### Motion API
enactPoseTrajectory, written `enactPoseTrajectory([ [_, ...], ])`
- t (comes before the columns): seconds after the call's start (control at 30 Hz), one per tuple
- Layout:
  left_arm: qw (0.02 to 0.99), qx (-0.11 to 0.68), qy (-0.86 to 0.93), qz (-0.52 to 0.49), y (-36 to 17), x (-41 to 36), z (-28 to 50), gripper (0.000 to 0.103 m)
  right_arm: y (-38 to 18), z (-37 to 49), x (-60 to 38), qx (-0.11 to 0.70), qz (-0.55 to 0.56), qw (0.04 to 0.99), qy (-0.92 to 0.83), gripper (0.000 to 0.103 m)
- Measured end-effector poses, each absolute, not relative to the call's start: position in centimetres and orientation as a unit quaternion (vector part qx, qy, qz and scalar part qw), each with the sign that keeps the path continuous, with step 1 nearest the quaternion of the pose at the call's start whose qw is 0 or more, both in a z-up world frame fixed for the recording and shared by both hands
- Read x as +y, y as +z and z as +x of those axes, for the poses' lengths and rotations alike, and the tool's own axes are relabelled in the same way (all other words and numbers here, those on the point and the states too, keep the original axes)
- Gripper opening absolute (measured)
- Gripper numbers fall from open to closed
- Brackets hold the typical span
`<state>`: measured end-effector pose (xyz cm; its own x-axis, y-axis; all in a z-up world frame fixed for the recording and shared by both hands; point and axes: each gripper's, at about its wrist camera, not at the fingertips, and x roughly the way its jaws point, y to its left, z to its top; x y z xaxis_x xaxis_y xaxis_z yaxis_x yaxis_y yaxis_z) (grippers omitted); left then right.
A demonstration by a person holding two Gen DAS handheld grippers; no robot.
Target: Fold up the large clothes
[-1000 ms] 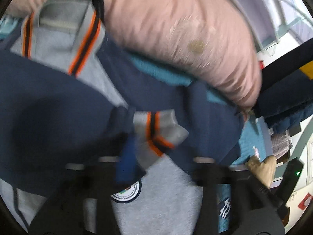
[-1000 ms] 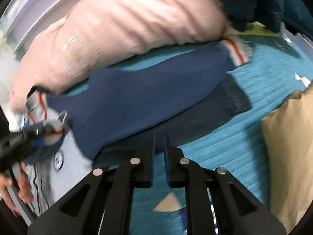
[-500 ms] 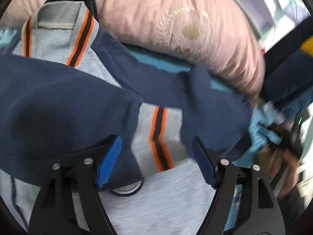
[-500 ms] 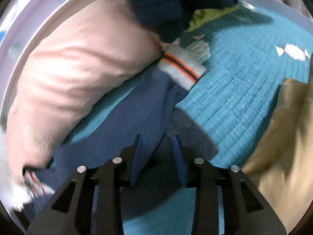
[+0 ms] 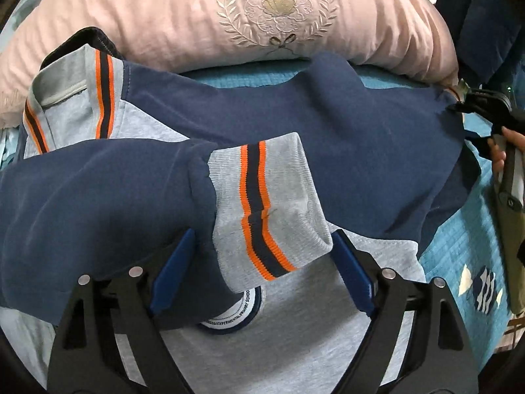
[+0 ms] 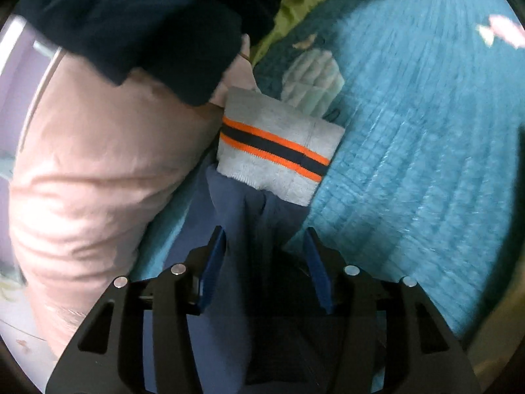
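The left gripper, fingers spread, straddles the near cuff laid across the sweatshirt chest, while the right gripper, also apart, seemingly frames the far sleeve beside the pillow.

Left wrist view looked down close over the jacket chest, facing the pink pillow. Right wrist view sat close above the far sleeve, facing its cuff. Both views shared the jacket, pillow and teal bedspread.
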<state>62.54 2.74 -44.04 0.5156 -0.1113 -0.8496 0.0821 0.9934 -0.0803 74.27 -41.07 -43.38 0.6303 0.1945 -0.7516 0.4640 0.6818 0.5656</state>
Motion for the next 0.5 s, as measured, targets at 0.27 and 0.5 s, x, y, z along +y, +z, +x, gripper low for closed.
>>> enactPoseTrajectory([
  [0.27,0.865,0.496,-0.074,-0.016,-43.3,2.2,63.1,0.09,-37.4,71.4,-37.7,0.354,0.301,0.885,-0.023,0.006],
  [0.5,0.868,0.475,-0.11,-0.098,-39.9,5.4,60.3,0.09,-29.0,65.1,-28.4,0.28,0.213,0.934,0.06,0.006],
])
